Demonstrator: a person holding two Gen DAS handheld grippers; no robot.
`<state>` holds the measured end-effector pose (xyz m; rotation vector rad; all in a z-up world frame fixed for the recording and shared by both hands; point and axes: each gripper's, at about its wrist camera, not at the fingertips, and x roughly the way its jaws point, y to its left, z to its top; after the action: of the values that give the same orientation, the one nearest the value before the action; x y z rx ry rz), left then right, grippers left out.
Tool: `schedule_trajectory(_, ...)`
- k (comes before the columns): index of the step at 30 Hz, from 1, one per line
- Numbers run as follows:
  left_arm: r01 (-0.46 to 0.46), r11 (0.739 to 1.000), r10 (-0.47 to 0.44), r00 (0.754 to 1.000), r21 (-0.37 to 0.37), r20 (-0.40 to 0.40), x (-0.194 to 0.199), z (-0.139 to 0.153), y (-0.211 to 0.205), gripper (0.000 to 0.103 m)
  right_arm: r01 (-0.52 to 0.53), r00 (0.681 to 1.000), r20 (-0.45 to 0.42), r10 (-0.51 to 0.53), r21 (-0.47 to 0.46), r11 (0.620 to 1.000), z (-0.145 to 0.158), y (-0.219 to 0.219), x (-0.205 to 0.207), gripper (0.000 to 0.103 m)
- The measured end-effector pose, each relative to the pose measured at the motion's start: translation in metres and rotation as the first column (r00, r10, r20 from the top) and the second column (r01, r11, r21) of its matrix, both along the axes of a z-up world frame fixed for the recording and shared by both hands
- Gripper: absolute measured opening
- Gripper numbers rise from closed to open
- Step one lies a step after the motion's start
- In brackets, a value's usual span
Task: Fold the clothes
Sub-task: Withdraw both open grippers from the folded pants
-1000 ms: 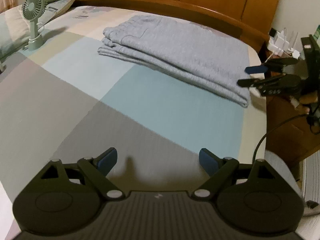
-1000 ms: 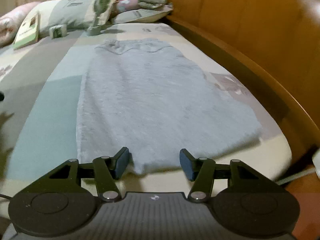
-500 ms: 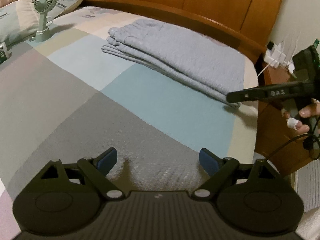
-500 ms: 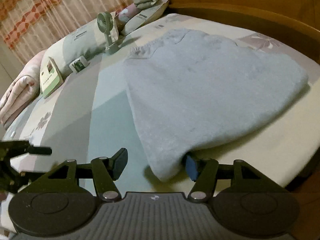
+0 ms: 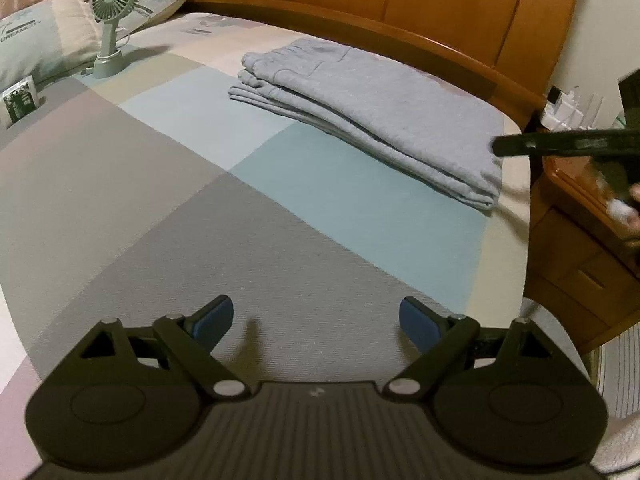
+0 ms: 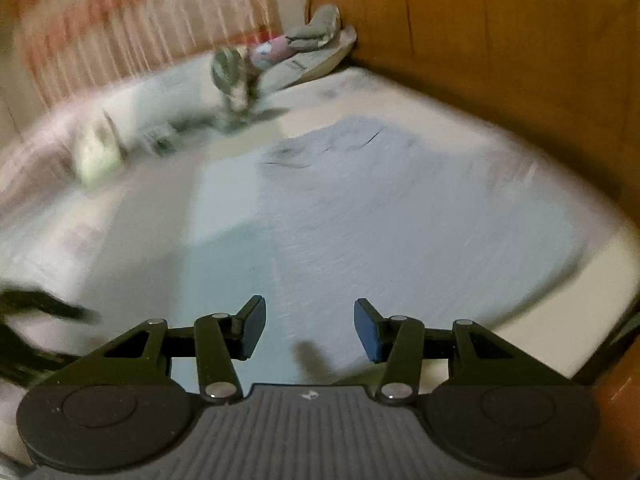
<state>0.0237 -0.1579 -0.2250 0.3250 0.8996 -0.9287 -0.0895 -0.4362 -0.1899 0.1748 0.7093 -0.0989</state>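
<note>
Faintly, pillow (image 5: 36, 46) print perhaps reads "DREAMCITY"; left tongs (image 5: 316, 320) wide, right tongs (image 6: 310, 326) closing, both empty

Dim, warm indoor light, your left wrist view sharp, soft finger shadows on the bedsheet (image 5: 168, 200), strong fisheye bending and dark corners at the edges, your right wrist view smeared by motion blur, curtain (image 6: 120, 32) and fan (image 6: 230, 80) streaked.
</note>
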Motion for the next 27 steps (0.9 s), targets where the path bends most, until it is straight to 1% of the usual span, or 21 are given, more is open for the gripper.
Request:
schedule_trajectory(1,-0.003,1.0,0.003,1.0,0.001,0.001,0.0,0.0,0.0,0.09,0.003,1.0,-0.014,-0.004,-0.117,0.993,-0.005,0.007,0.008,0.053)
schedule_trajectory(2,-0.006,1.0,0.006,1.0,0.002,0.002,-0.001,0.0,0.001,0.09,-0.005,0.998,-0.064,-0.007,-0.175,0.985,-0.017,0.008,0.015,0.052)
schedule_trajectory(3,-0.009,1.0,0.008,1.0,0.003,0.005,-0.001,-0.001,0.001,0.09,-0.006,0.997,-0.079,-0.008,-0.166,0.986,-0.023,0.006,0.014,0.051)
schedule_trajectory(5,-0.003,1.0,0.003,1.0,0.005,0.01,-0.003,-0.002,0.003,0.09,-0.006,0.995,-0.103,-0.009,-0.139,0.99,-0.036,0.003,0.011,0.051)
schedule_trajectory(8,-0.005,1.0,0.005,1.0,0.024,0.018,0.0,-0.006,0.001,0.09,0.008,0.997,-0.075,-0.014,-0.08,0.997,-0.022,-0.006,0.006,0.051)
schedule_trajectory(10,-0.019,0.999,0.017,0.999,0.043,0.039,0.0,-0.007,-0.002,0.09,0.036,0.999,-0.036,-0.038,-0.055,0.998,-0.015,-0.015,0.008,0.051)
schedule_trajectory(11,-0.028,0.998,0.025,0.998,0.05,0.055,-0.001,-0.007,-0.003,0.09,0.061,0.997,-0.04,-0.063,-0.066,0.996,-0.015,-0.02,0.011,0.052)
schedule_trajectory(12,-0.038,0.998,0.033,0.997,0.057,0.072,-0.001,-0.007,-0.005,0.09,0.086,0.995,-0.046,-0.09,-0.079,0.993,-0.017,-0.025,0.014,0.055)
schedule_trajectory(13,-0.044,0.997,0.038,0.995,0.06,0.088,-0.003,-0.007,-0.005,0.091,0.097,0.993,-0.061,-0.102,-0.079,0.992,-0.019,-0.032,0.02,0.056)
schedule_trajectory(15,-0.05,0.997,0.043,0.992,0.058,0.119,-0.006,-0.007,-0.005,0.095,0.118,0.988,-0.093,-0.125,-0.077,0.99,-0.025,-0.044,0.031,0.056)
schedule_trajectory(17,-0.053,0.997,0.045,0.988,0.052,0.148,-0.007,-0.006,-0.003,0.097,0.139,0.989,-0.035,-0.141,-0.059,0.989,-0.016,-0.057,0.039,0.057)
schedule_trajectory(19,-0.06,0.997,0.05,0.982,0.049,0.182,-0.008,-0.006,-0.002,0.097,0.16,0.987,0.015,-0.16,-0.021,0.987,-0.007,-0.072,0.052,0.061)
schedule_trajectory(21,-0.078,0.996,0.066,0.976,0.047,0.209,-0.007,-0.006,-0.002,0.097,0.153,0.988,0.034,-0.153,0.006,0.988,-0.005,-0.085,0.073,0.064)
schedule_trajectory(23,-0.094,0.995,0.082,0.969,0.044,0.232,-0.008,-0.006,-0.003,0.098,0.159,0.987,0.022,-0.159,0.009,0.987,-0.013,-0.096,0.094,0.064)
schedule_trajectory(25,-0.105,0.994,0.092,0.964,0.04,0.248,-0.008,-0.006,-0.003,0.098,0.189,0.982,-0.029,-0.189,0.013,0.982,-0.028,-0.112,0.111,0.064)
schedule_trajectory(27,-0.114,0.993,0.1,0.961,0.04,0.26,-0.009,-0.006,-0.002,0.099,0.237,0.971,-0.039,-0.236,0.015,0.972,-0.03,-0.121,0.112,0.063)
